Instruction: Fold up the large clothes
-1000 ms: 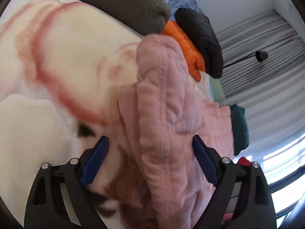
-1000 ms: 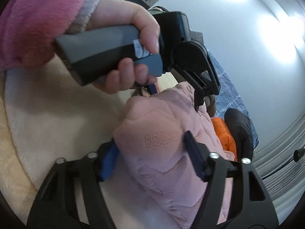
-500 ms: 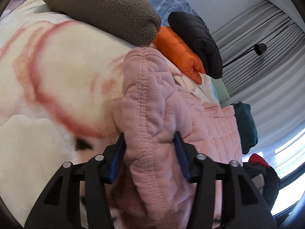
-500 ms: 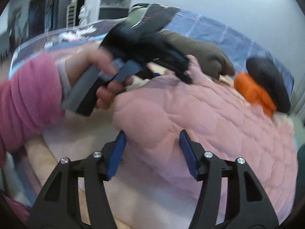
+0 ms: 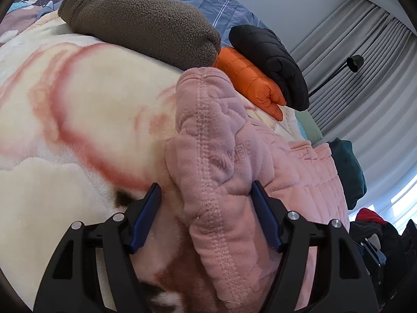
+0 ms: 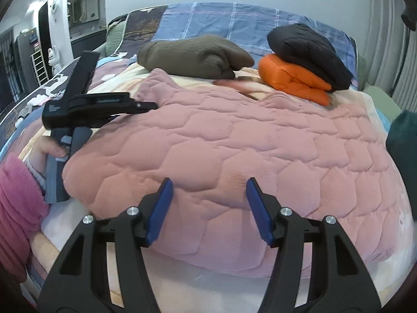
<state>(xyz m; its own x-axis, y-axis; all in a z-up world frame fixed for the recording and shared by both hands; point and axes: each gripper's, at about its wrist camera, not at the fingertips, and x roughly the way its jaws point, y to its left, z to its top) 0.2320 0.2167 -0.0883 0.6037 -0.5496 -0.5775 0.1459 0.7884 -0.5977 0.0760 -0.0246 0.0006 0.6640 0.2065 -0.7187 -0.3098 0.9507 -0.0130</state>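
my left gripper (image 5: 206, 208) is opening around a bunched fold of the pink quilted garment (image 6: 234, 140) on the bed (image 6: 234, 23); my right gripper (image 6: 208, 203) hovers spread above it.

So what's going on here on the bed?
A person with a tool in each hand is folding a pink quilted garment spread on a cream blanket. The left tool straddles a bunched fold of it, its jaws opening. The right tool hovers open at the near edge. A brown fleece, an orange puffer and a black puffer lie already folded behind.
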